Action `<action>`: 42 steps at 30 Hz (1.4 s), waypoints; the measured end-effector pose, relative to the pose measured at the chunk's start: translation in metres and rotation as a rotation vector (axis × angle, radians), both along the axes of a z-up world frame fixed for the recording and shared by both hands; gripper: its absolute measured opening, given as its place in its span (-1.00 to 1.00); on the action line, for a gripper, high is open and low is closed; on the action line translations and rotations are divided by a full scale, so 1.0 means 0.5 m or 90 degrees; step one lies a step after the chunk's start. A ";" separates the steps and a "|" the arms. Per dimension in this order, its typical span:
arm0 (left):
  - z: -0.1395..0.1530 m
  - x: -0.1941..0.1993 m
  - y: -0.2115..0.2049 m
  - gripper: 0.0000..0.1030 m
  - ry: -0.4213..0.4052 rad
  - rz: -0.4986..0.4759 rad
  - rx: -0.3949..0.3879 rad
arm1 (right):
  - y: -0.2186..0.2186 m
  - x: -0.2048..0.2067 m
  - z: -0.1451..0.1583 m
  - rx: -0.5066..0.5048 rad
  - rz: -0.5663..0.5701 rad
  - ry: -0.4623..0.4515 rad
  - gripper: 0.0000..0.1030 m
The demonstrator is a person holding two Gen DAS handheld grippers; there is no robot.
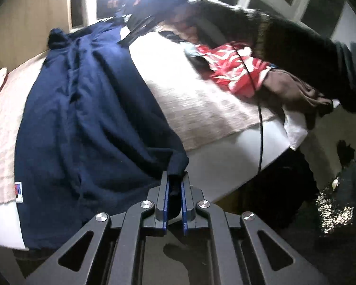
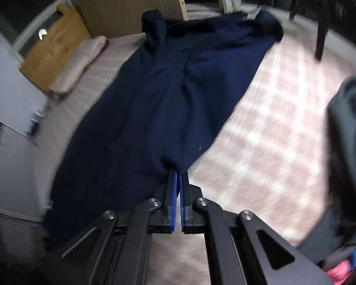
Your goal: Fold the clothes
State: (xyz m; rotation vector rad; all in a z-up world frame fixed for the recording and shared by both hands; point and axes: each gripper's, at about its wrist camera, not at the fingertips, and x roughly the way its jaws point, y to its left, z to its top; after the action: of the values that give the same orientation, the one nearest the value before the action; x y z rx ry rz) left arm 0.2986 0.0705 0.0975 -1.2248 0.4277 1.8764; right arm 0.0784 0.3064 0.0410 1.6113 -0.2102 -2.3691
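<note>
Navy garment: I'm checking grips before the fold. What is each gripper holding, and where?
Both hold the navy garment: left gripper pinches a bunched corner, right gripper pinches its near edge.

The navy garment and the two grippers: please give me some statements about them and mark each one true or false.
1. The left gripper is shut on a corner of the navy garment. True.
2. The right gripper is open and holds nothing. False: it is shut on the garment's edge.
3. The garment is folded into a small square. False: it lies spread out long over the pale checked cloth.
4. A red and white patterned fabric lies beside the garment, apart from it. True.
</note>
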 end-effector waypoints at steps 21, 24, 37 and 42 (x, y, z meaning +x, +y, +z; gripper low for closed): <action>-0.047 -0.151 -0.389 -0.17 -0.050 0.459 -0.073 | -0.089 0.381 0.014 -0.072 0.014 -0.066 -0.66; -0.058 -0.158 -0.367 -0.11 -0.065 0.423 -0.067 | -0.112 0.418 0.006 -0.084 0.023 -0.083 -0.63; -0.040 -0.160 -0.375 0.02 -0.092 0.422 -0.022 | -0.170 0.469 -0.044 -0.150 0.000 -0.132 -0.57; -0.058 -0.183 -0.356 -0.25 -0.084 0.391 -0.061 | -0.193 0.467 -0.046 -0.155 0.001 -0.130 -0.57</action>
State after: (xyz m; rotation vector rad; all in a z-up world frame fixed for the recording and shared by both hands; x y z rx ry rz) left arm 0.2074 -0.1076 0.0684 -1.6677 0.0655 2.2770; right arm 0.3119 0.2100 0.0179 1.7273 -0.5165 -2.0808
